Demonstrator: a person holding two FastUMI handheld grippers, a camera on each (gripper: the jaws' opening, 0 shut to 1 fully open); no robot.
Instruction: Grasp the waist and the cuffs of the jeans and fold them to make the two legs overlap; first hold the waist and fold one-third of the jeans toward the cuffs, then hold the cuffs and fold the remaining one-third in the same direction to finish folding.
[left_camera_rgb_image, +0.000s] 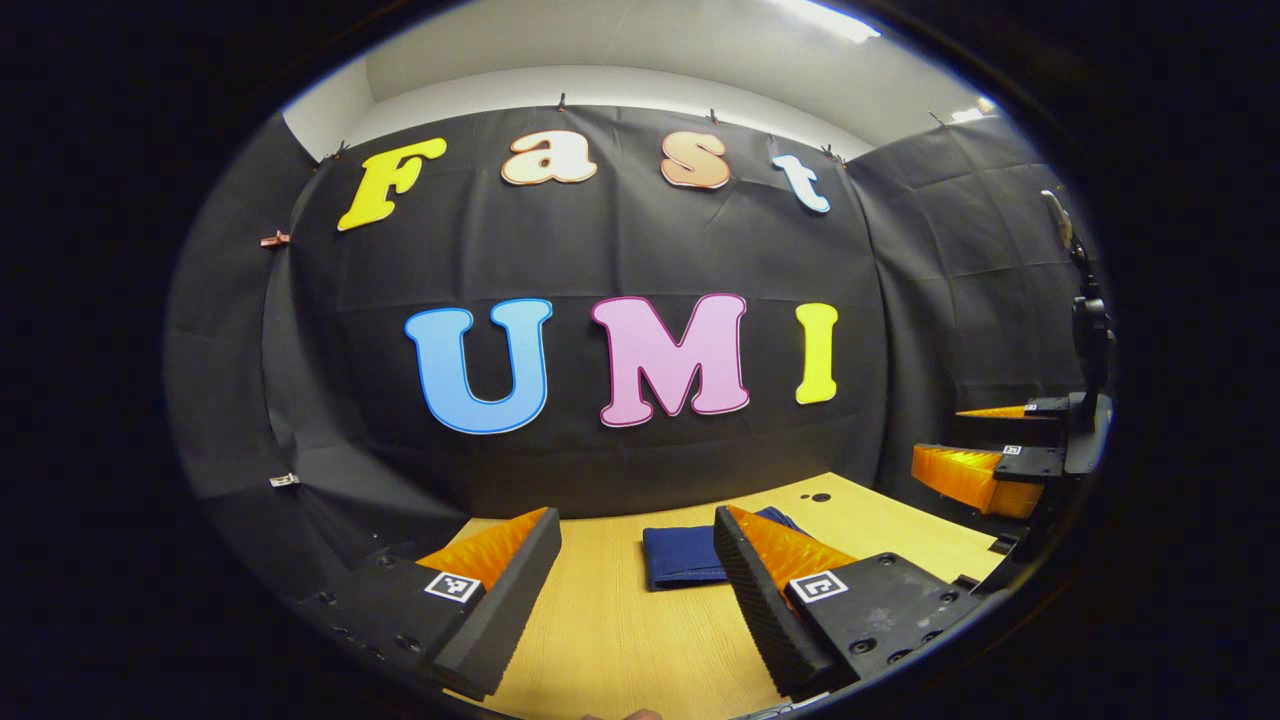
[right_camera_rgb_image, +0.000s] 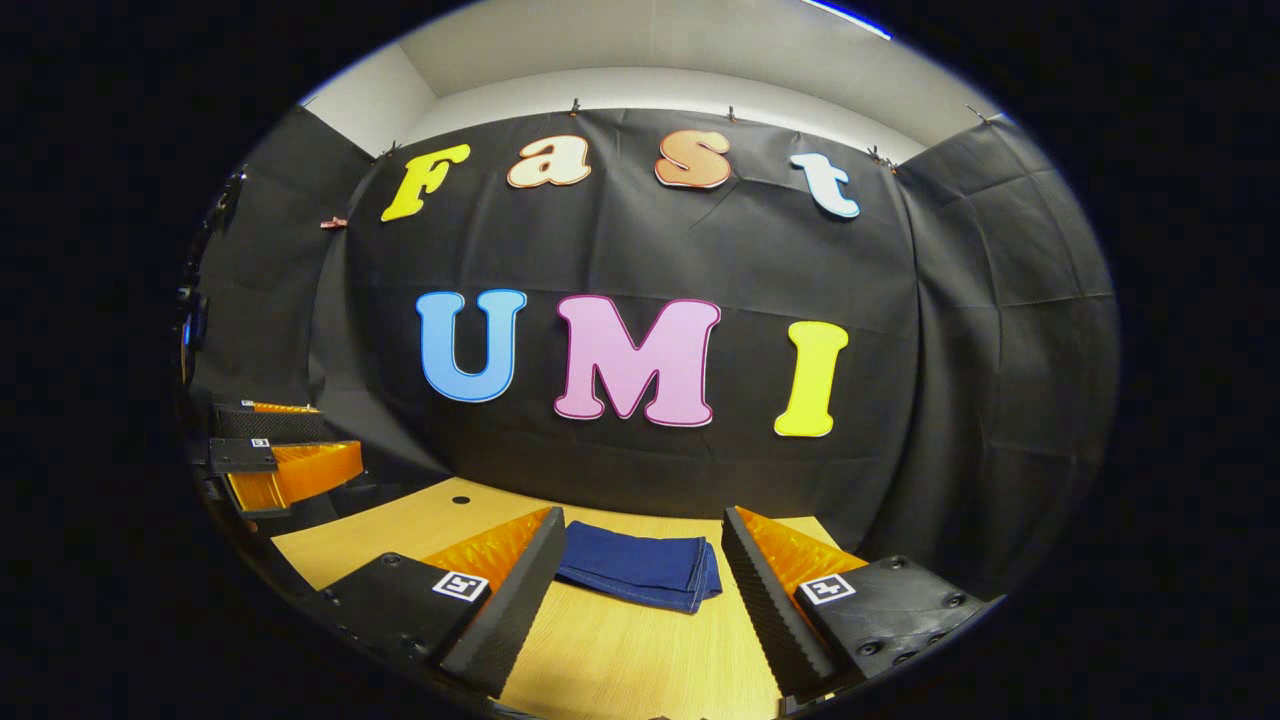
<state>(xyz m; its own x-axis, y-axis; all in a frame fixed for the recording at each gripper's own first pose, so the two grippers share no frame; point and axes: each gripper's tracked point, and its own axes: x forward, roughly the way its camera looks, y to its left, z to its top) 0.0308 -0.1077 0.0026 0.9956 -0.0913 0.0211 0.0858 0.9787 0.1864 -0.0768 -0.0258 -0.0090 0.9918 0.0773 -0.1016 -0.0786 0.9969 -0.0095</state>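
Both grippers, left gripper (left_camera_rgb_image: 637, 590) and right gripper (right_camera_rgb_image: 640, 590), hover back with jaws wide and empty; the jeans (right_camera_rgb_image: 640, 570) lie compactly folded on the tabletop (right_camera_rgb_image: 620, 660), apparently finished.

Jeans (right_camera_rgb_image: 640, 570): dark blue denim, matt, fine woven texture, folded flat. Counter (right_camera_rgb_image: 620, 660): light wood-grain surface, smooth, faint satin sheen. Left claw (left_camera_rgb_image: 637, 590) and right claw (right_camera_rgb_image: 640, 590): matt plastic-looking bodies, inner finger faces ribbed, outer edges lined with a serrated, rubbery-looking strip. Booth wall (right_camera_rgb_image: 950, 330): matt cloth, creased.
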